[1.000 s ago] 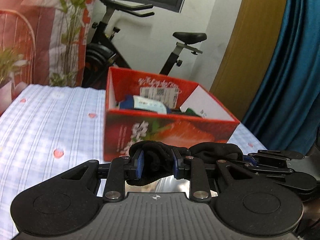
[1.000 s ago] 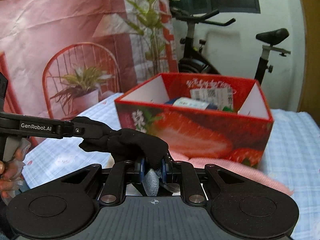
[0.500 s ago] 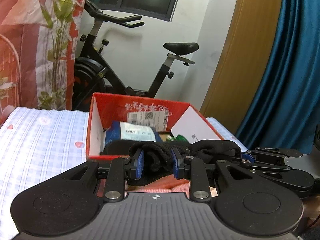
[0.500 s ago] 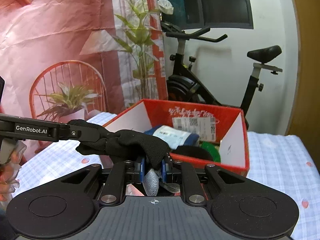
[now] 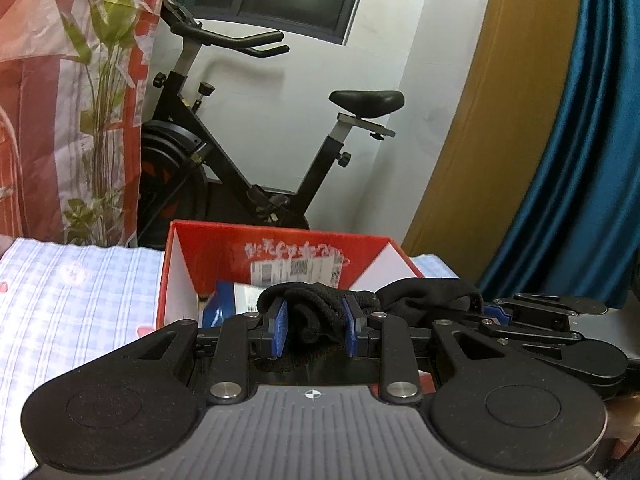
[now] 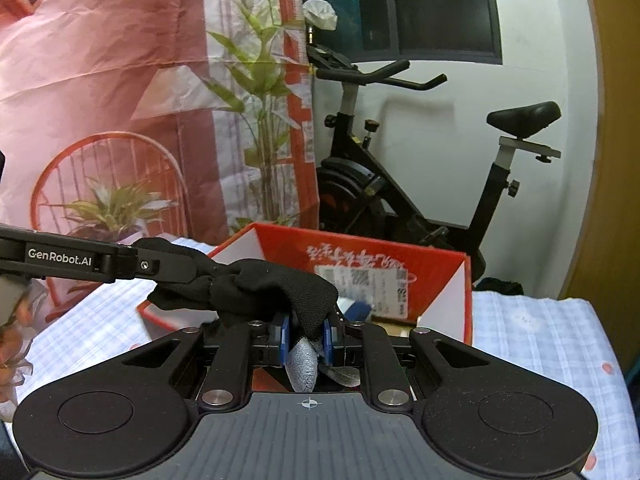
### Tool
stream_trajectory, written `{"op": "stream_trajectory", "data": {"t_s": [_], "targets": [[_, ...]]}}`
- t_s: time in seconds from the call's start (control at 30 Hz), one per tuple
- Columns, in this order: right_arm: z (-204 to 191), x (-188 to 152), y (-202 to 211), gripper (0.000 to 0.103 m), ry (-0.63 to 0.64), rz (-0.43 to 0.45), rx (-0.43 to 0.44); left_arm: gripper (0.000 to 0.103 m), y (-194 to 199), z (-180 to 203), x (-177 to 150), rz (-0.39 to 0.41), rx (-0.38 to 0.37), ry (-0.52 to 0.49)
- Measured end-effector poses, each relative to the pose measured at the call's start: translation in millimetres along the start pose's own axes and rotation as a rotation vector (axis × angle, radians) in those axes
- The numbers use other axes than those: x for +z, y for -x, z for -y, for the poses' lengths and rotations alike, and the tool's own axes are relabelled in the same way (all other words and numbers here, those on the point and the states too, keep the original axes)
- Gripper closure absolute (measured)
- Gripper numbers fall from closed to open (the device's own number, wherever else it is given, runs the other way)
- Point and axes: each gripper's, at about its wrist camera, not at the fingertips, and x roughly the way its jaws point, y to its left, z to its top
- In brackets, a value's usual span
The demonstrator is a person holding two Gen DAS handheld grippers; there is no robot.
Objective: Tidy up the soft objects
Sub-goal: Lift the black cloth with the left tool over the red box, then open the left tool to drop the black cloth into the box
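Black knitted sock, pinched at either end by the left gripper and right gripper over the red cardboard box, may snag its rim if released unevenly.

You can read "GenRobot.AI" in white on the side of the left gripper in your right wrist view. The red box carries white script and a barcoded shipping label, neither legible.
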Motion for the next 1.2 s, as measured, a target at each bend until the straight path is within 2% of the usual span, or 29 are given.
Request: {"op": "stream_trajectory", "data": {"t_s": [0.3, 0.5, 0.73, 0.83, 0.9, 0.93, 1.0, 1.07, 1.2], "targets": [[20.2, 31.7, -48.7, 0.088, 0.027, -0.017, -0.031, 0.072, -47.4, -16.4, 23.2, -0.041, 0.017, 0.038], [29.3, 32.9, -93.8, 0.088, 0.016, -0.099, -0.053, 0.072, -81.9, -27.3, 18.5, -0.113, 0.031, 0.052], [36.3, 24.3, -133.3, 0.087, -0.011, -0.201, -0.064, 0.069, -100.8, -37.4, 12.6, -0.148, 0.057, 0.047], [38.9, 21.6, -142.2, 0.084, -0.022, -0.232, -0.07, 0.057, -102.0, -36.5, 12.4, -0.149, 0.07, 0.026], [40.1, 19.4, -145.6, 0.077, -0.02, -0.25, -0.087, 0.038, -100.7, -34.9, 13.2, -0.138, 0.088, 0.009], [41.8, 18.3, -146.0, 0.076, -0.02, -0.253, -0.1, 0.036, -98.0, -33.2, 13.8, -0.126, 0.095, -0.004], [43.8, 17.4, -144.6, 0.067, -0.028, -0.249, -0.119, 0.031, -92.2, -29.0, 15.3, -0.106, 0.117, -0.028], [47.6, 17.2, -139.2, 0.063, -0.053, -0.229, -0.132, 0.031, -86.7, -27.5, 17.6, -0.095, 0.126, -0.032], [51.8, 16.3, -122.7, 0.06, -0.071, -0.199, -0.146, 0.029, -66.8, -22.0, 21.2, -0.068, 0.133, -0.052]]}}
